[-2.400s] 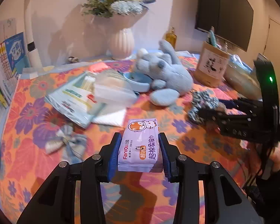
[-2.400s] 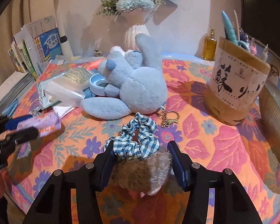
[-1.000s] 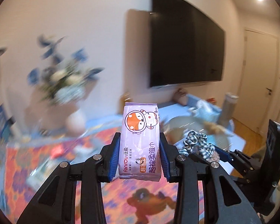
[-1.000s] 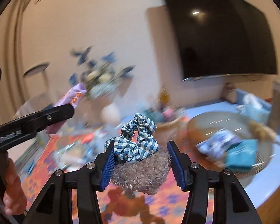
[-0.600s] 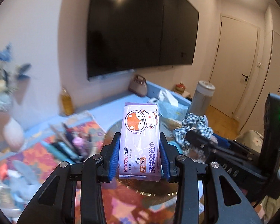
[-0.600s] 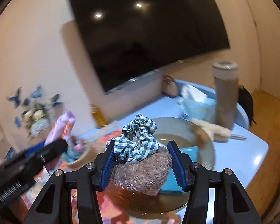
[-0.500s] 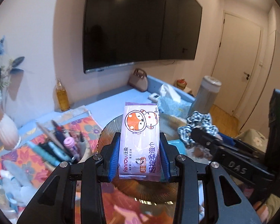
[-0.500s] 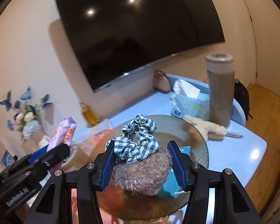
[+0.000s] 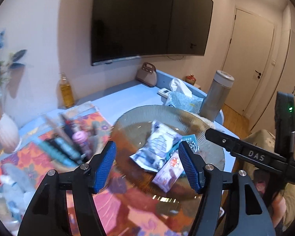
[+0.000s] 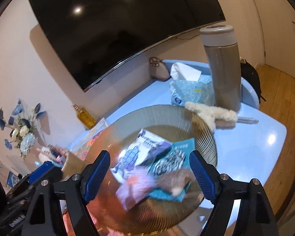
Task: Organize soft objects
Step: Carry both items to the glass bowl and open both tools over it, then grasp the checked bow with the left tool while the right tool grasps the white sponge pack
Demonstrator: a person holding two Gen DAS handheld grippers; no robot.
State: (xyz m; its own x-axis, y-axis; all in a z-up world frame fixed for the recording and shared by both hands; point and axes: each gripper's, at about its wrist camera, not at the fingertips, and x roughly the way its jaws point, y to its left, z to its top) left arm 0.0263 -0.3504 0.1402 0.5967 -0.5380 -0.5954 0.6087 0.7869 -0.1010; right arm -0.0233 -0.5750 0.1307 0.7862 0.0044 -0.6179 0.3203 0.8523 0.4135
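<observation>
Both grippers hang over the ribbed bowl (image 10: 204, 133), jaws opening, nothing pressed between the pads. The left gripper (image 9: 147, 164) has the purple pack (image 9: 168, 172) below and between its blue pads, clear of both, lying tilted against the bowl's inner wall beside a pale blue pack (image 9: 157, 147). The right gripper (image 10: 149, 174) frames the checked scrunchie (image 10: 170, 163) and the brown fuzzy ball (image 10: 176, 181), both blurred, lying in the bowl on a teal pack (image 10: 163, 193) with the purple pack (image 10: 135, 188) touching them.

By my reading all of these are light and yielding. The purple pack looks like film-wrapped tissue: slick skin, squashy body, best pinched across its narrow sides at mid-length, where it will dent a little yet not slide. The scrunchie is limp cloth and would droop or snag if caught by one fold, so a bite through the bunched middle suits it. The fuzzy ball compresses easily; a grip across its widest part should hold. Nothing here seems fragile, though the heap sits loose on a sloped wall and may shift
</observation>
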